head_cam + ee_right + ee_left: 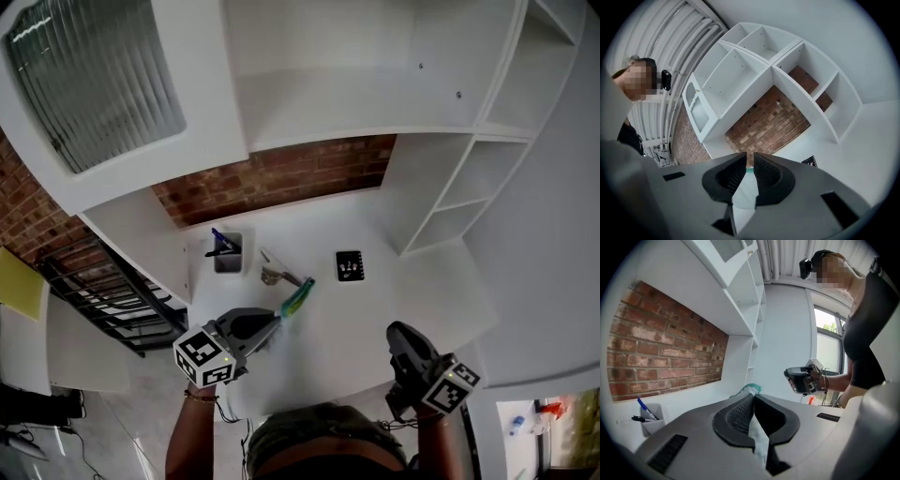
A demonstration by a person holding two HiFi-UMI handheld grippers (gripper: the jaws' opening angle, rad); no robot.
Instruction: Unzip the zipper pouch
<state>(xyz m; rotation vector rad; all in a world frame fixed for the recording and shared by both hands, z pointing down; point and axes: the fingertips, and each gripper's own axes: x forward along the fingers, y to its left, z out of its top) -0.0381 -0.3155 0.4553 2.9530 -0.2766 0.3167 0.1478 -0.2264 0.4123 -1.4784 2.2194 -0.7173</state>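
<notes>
The zipper pouch (298, 297) is a clear flat bag with a teal edge. It hangs above the white desk (375, 309), held at one end by my left gripper (277, 321). In the left gripper view the jaws (753, 397) are shut on the pouch (757, 439), and its teal end sticks out ahead of them. My right gripper (400, 332) hovers at the desk's near right, well apart from the pouch. Its jaws (750, 157) are shut to a thin slit with nothing in them, and the same gripper (802, 379) shows empty in the left gripper view.
A grey pen cup (228, 251) with blue pens stands at the back left of the desk. Beside it lie a small metal object (275, 274) and a black card (350, 265). White shelves (450, 187) rise at the right, a brick wall (281, 178) behind, and a black wire rack (112, 291) at the left.
</notes>
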